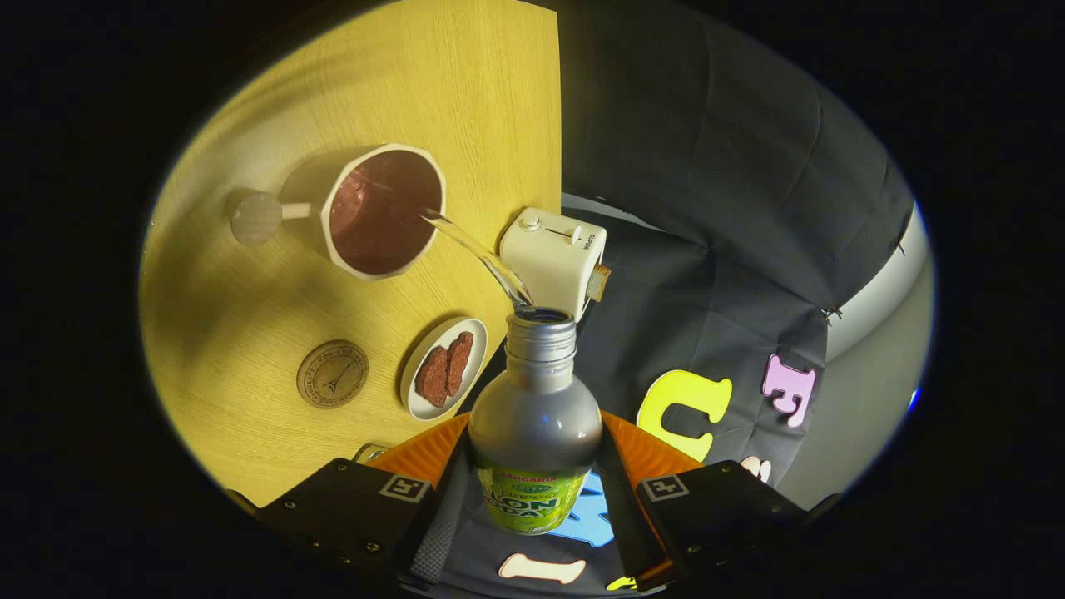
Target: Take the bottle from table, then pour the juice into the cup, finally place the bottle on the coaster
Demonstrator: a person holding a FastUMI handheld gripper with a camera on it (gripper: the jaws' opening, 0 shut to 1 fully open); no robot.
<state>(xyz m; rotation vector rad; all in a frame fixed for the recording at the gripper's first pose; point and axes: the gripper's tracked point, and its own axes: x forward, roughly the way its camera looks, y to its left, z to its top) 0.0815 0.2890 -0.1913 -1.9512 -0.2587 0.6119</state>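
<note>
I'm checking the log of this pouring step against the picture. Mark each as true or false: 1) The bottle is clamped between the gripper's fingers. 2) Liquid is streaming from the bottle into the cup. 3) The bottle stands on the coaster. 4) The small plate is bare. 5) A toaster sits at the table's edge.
1) True: the gripper is shut on the bottle.
2) True: a stream runs from the bottle's mouth into the cup.
3) False: the coaster lies bare on the table.
4) False: the plate holds two brown pieces.
5) True: the toaster is there.
</note>
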